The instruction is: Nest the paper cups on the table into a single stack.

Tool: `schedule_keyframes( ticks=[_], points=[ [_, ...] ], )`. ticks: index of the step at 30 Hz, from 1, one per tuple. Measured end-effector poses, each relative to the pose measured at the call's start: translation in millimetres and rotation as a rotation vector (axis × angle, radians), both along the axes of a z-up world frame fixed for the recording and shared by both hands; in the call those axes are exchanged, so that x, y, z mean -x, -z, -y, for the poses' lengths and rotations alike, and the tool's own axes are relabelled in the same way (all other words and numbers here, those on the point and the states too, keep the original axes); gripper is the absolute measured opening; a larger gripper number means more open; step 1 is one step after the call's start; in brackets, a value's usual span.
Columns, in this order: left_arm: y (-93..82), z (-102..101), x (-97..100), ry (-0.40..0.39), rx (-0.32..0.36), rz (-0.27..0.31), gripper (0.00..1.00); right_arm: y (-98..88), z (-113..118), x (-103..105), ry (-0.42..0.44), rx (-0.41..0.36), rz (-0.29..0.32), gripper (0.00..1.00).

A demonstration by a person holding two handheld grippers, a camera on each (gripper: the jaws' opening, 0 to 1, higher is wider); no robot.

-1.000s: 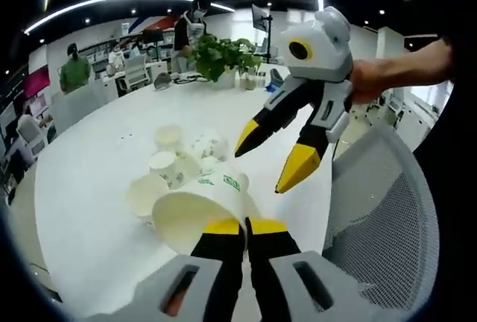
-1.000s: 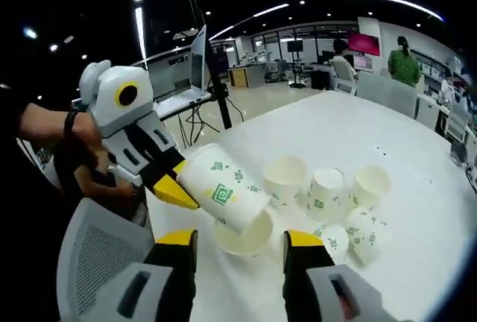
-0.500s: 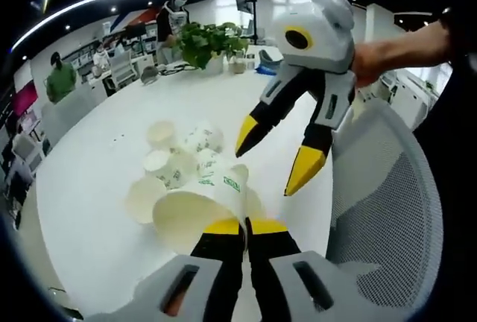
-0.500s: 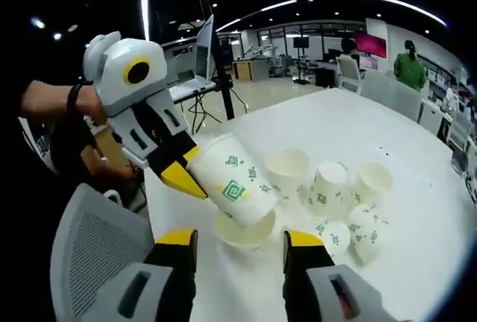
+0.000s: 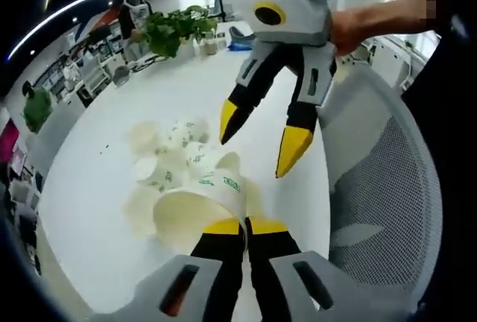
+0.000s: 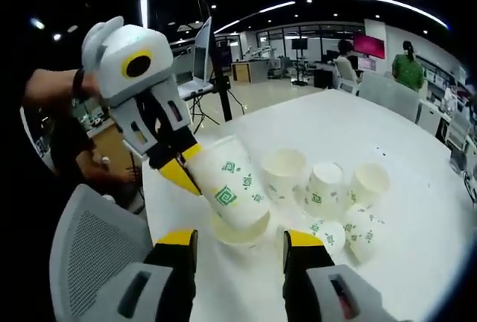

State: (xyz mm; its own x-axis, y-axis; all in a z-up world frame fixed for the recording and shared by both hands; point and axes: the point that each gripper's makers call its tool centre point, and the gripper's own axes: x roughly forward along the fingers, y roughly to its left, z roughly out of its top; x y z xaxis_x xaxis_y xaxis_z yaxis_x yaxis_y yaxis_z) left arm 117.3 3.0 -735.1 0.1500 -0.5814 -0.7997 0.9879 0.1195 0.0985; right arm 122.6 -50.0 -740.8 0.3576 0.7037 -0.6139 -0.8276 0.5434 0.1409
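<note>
In the right gripper view the left claw pinched the rim of a patterned paper cup, tilted mouth-down over an upright cup on the white counter. Right of them stood a cluster of loose cups, some upright, some tipped. The right claw hung wide apart, holding nothing.

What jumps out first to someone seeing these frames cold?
The left gripper, jaws shut on the rim of a tilted paper cup, holding it just above a cup standing open on the white table. The right gripper hangs open over it, and a cluster of loose cups lies beyond.
</note>
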Motion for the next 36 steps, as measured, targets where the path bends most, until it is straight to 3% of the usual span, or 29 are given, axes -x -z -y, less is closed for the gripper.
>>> schedule_keyframes(
  ticks=[6, 16, 27, 36],
  points=[
    [2.3, 3, 6.7, 0.118, -0.108, 0.043, 0.00, 3.9, 3, 1, -0.004, 0.021, 0.008, 0.47],
    [11.9, 4, 7.1, 0.271, -0.245, 0.085, 0.00, 3.6, 10, 4, -0.006, 0.041, 0.059, 0.63],
    [24.2, 3, 5.6, 0.359, -0.336, 0.105, 0.00, 8.0, 15, 13, 0.022, 0.027, 0.056, 0.67],
    [30.1, 10, 5.1, 0.384, -0.363, 0.108, 0.00, 10.6, 17, 16, 0.034, 0.024, 0.051, 0.67]
  ],
)
